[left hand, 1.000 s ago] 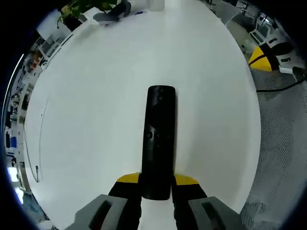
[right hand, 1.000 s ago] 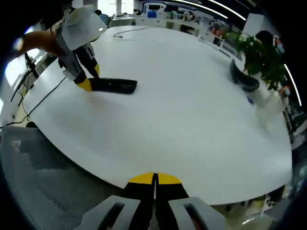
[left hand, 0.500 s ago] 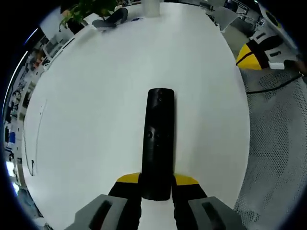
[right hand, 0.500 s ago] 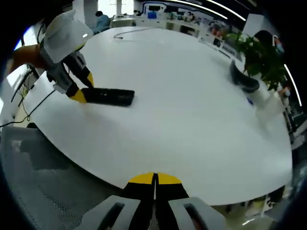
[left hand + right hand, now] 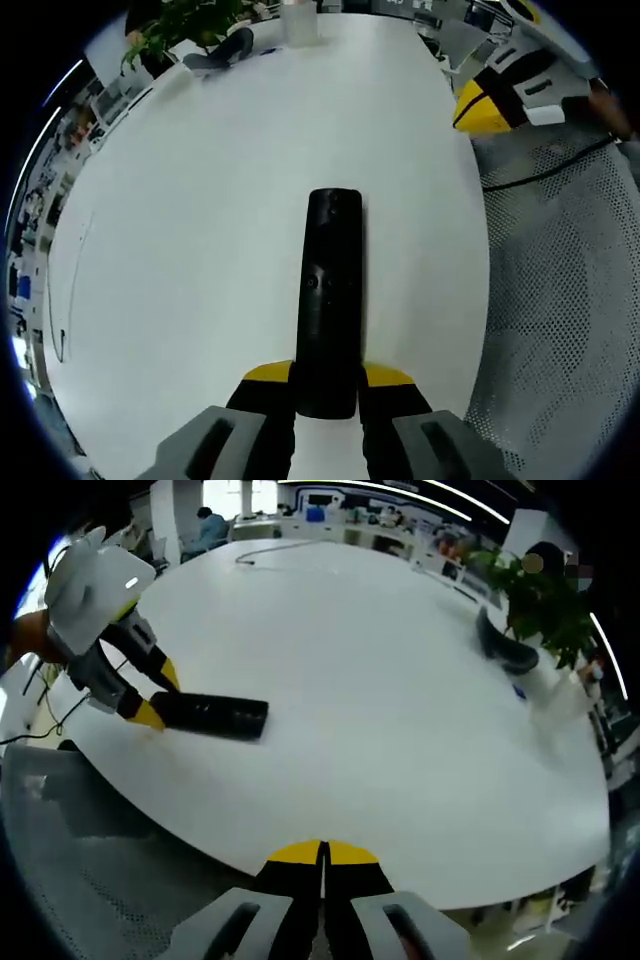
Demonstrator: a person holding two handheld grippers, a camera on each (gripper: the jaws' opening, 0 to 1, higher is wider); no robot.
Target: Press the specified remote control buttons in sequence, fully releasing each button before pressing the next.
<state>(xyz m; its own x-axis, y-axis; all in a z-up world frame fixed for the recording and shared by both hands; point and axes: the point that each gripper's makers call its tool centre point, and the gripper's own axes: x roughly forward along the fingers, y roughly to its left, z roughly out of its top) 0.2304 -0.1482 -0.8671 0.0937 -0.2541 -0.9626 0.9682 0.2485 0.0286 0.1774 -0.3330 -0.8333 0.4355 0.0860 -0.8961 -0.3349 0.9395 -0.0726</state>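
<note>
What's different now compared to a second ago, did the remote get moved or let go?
The left hand-held gripper has carried the remote toward the table's near edge, still clamped on its end; it was not let go. In the left gripper view the right hand-held gripper sits further in. The right hand-held gripper's jaws stay shut and empty, and the plant and dark object stay put.

My left gripper [image 5: 327, 385] had its yellow-tipped jaws clamped on the near end of the remote control [image 5: 328, 300], one jaw on each long side. From the right gripper view I saw that same left gripper [image 5: 150, 695] reaching in from the left, angled downward. My right gripper [image 5: 322, 858] had its jaws pressed together with nothing between them, and it showed at the upper right of the left gripper view [image 5: 490, 100]
</note>
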